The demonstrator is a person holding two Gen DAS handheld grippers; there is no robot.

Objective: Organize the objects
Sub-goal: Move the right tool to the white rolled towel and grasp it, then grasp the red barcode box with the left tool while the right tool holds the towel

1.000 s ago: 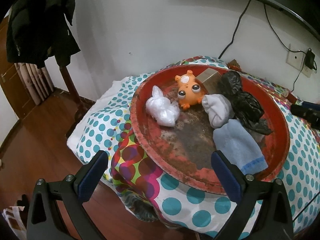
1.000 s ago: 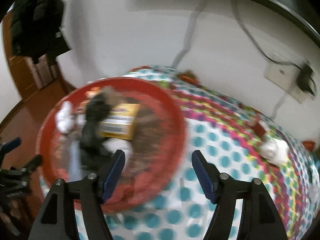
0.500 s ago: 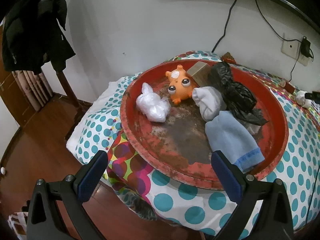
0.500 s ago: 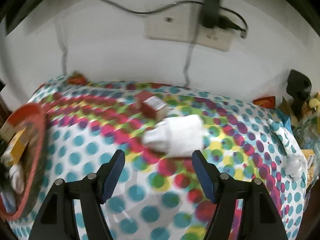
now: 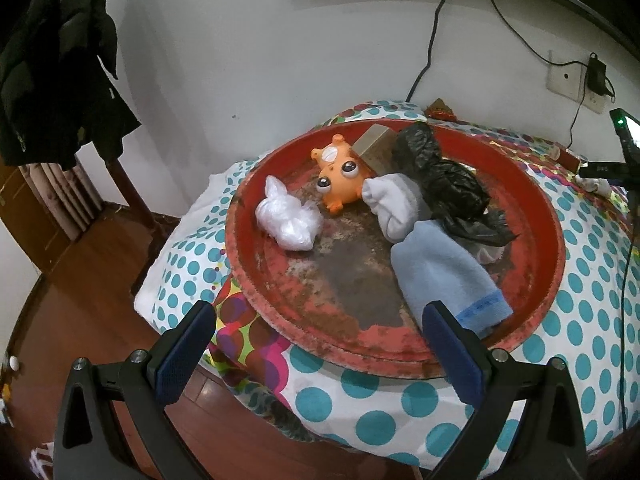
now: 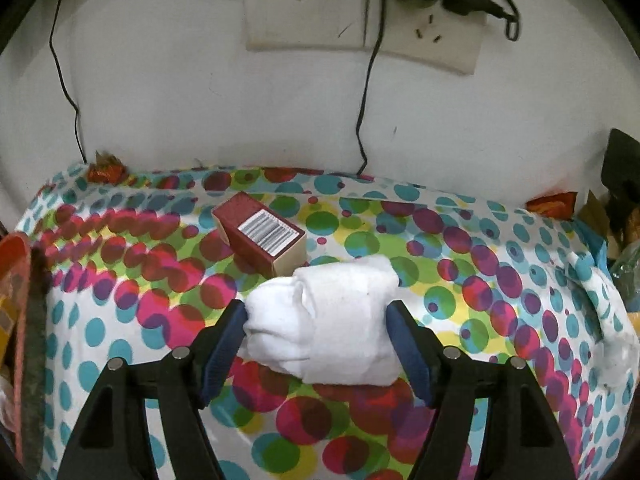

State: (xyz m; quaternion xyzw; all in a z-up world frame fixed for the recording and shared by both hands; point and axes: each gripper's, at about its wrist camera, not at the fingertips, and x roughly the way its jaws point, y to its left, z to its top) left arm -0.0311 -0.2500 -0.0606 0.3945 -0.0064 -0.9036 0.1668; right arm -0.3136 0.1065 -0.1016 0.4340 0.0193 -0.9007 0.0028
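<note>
A round red tray (image 5: 548, 216) lies on a polka-dot cloth and holds an orange toy (image 5: 340, 178), a white plastic bag (image 5: 286, 220), a white sock (image 5: 394, 204), a black bag (image 5: 444, 176), a light blue sock (image 5: 444, 280) and a box (image 5: 374, 142). My left gripper (image 5: 320, 344) is open and empty at the tray's near rim. In the right wrist view my right gripper (image 6: 316, 344) is open, its fingers on either side of a rolled white sock (image 6: 324, 320) lying on the cloth. A dark red box (image 6: 260, 236) with a barcode lies just behind the sock.
The wall with sockets (image 6: 360, 8) and hanging cables is close behind the table. The tray's rim (image 6: 24, 304) shows at the left of the right wrist view. Clutter (image 6: 616, 208) sits at the far right. A dark coat (image 5: 60, 64) hangs left above a wooden floor.
My right gripper swung from the tray to the right and closed in on the white sock, which now lies between its fingers. The left gripper shifted only slightly.
</note>
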